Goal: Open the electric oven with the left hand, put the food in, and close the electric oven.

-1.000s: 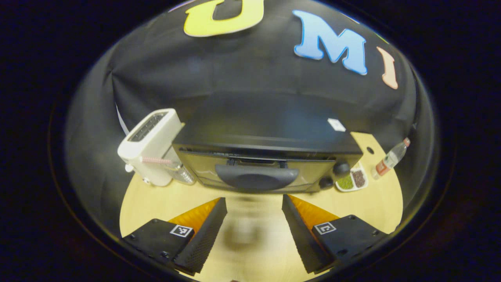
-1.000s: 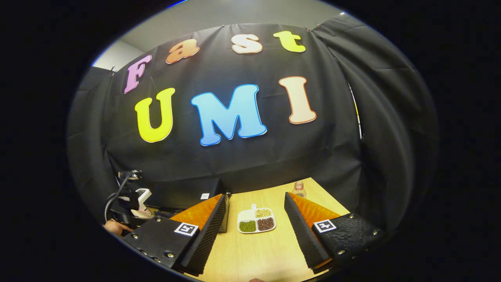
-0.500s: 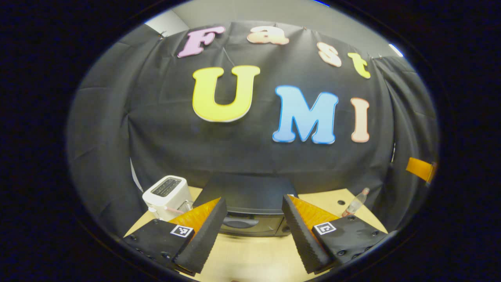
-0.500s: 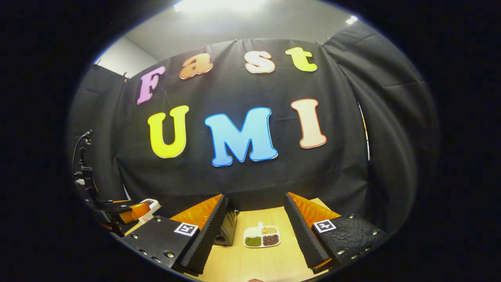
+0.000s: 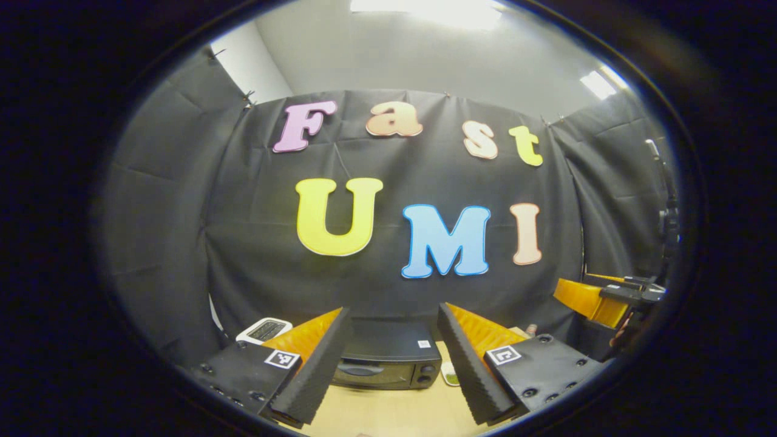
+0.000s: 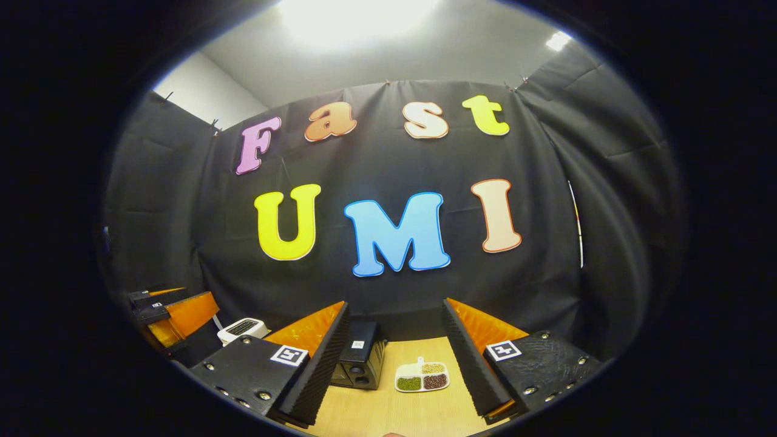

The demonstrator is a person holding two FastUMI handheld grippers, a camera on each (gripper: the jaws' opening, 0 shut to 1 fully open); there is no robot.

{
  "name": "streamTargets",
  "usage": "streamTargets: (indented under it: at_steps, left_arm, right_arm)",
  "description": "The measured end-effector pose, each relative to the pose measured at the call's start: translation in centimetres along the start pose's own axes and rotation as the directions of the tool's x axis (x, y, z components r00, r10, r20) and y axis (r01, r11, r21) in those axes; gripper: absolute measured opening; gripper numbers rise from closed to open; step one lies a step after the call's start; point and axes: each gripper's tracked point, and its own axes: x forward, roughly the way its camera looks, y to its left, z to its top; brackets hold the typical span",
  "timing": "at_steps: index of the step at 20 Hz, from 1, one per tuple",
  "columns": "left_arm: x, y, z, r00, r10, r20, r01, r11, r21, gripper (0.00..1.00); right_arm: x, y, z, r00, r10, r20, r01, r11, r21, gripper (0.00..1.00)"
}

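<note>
The black electric oven [image 5: 388, 363] stands on the wooden table [image 5: 388, 413] with its door shut, some way beyond my left gripper [image 5: 392, 309]. That gripper is open and holds nothing. A white divided plate of green, brown and pale food [image 6: 422, 377] lies on the table to the right of the oven [image 6: 362, 359]; its edge peeks out beside the oven [image 5: 450, 377]. My right gripper [image 6: 394, 303] is open and empty, well back from the plate. Each gripper also appears raised at the edge of the other's view: the right gripper [image 5: 598, 297] and the left gripper [image 6: 173, 312].
A white toaster [image 5: 264, 329] sits left of the oven, also in the right gripper view [image 6: 243, 328]. A bottle top [image 5: 532, 329] pokes up behind my left gripper's right finger. Bare tabletop [image 6: 388, 406] lies in front of the plate.
The left gripper has pulled far back from the oven door and tilted up, so the oven looks small. The right gripper has also drawn back and tilted up. Both stayed open.
</note>
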Motion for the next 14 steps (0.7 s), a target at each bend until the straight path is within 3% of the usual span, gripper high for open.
streamTargets:
  at_steps: [2, 14]
  left_arm:
    - [-0.2, 0.5, 1.2, 0.999, 0.007, 0.032, -0.008, 1.000, 0.026, 1.00]
    - [-0.2, 6.7, 1.0, 0.998, 0.000, 0.056, -0.001, 1.000, 0.022, 1.00]
  right_arm:
    - [0.0, 0.4, 0.4, 1.000, -0.011, 0.017, 0.011, 1.000, -0.009, 0.92]
    - [0.0, 4.8, 0.3, 0.998, -0.057, 0.032, 0.057, 0.998, -0.013, 0.92]
